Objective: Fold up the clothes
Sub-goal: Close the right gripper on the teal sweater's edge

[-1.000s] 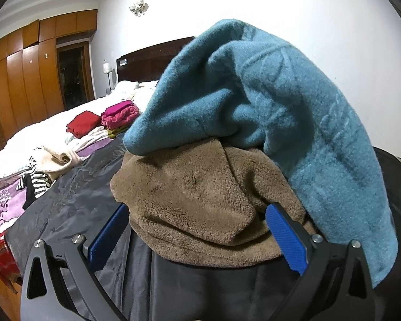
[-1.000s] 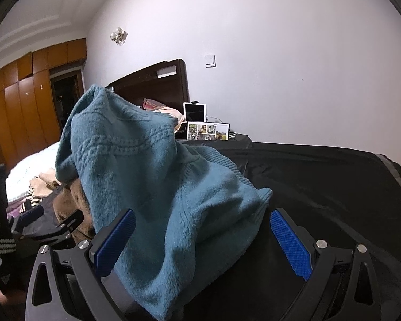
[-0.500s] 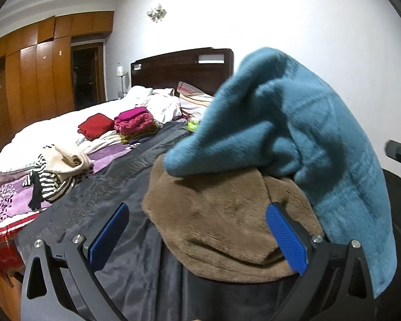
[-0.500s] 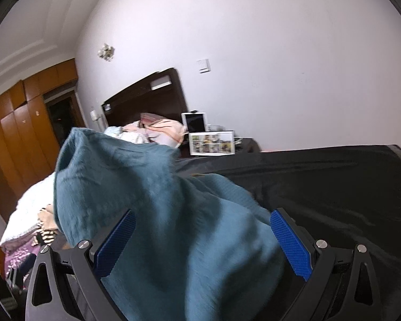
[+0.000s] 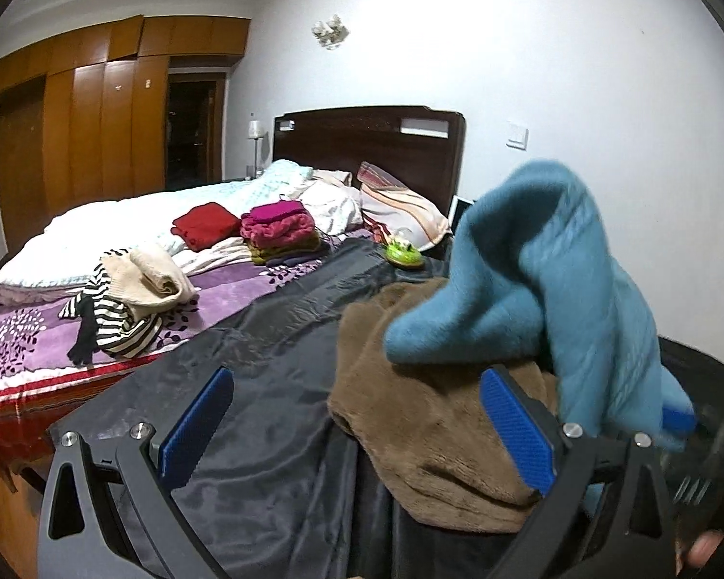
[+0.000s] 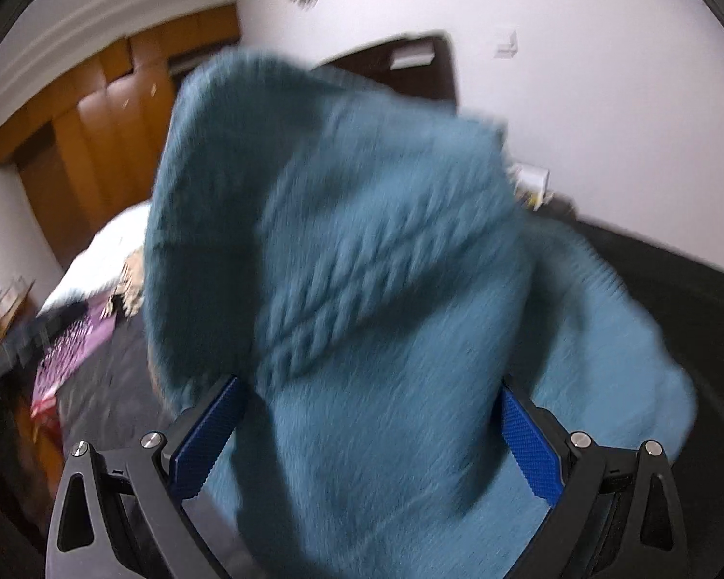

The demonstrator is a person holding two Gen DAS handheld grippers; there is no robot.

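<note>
Two garments sit ahead of my left gripper (image 5: 357, 427) in the left wrist view: a brown fleece (image 5: 439, 439) lying on the dark sheet (image 5: 265, 386), and a teal knit sweater (image 5: 555, 280) raised above it, draped over the fleece's far right part and hanging down toward the sheet's right edge. Left gripper: jaws spread wide, nothing between the blue pads (image 5: 516, 434); the right-hand pad stands just in front of the fleece, and whether it touches I cannot tell. Elsewhere on the bed (image 5: 246, 284): a striped and cream heap (image 5: 130, 299) near the left edge, a red folded piece (image 5: 202, 224) and a pink stack (image 5: 277, 229) toward the headboard, all well apart from my work. Right wrist view, blurred: the teal sweater fills the frame, its cable-knit band running across the middle, the cloth passing down between the fingers of my right gripper (image 6: 362, 434). Those jaws stand wide on either side of the bulk; whether they pinch any fold lower down is hidden, so I cannot tell. Judgement on the step: lift the sweater clear of the fleece, lay it flat on a bare stretch of dark sheet near the right edge, and find a hem or shoulder seam with the free left gripper before any fold, since thick knit bunches and slips.
</note>
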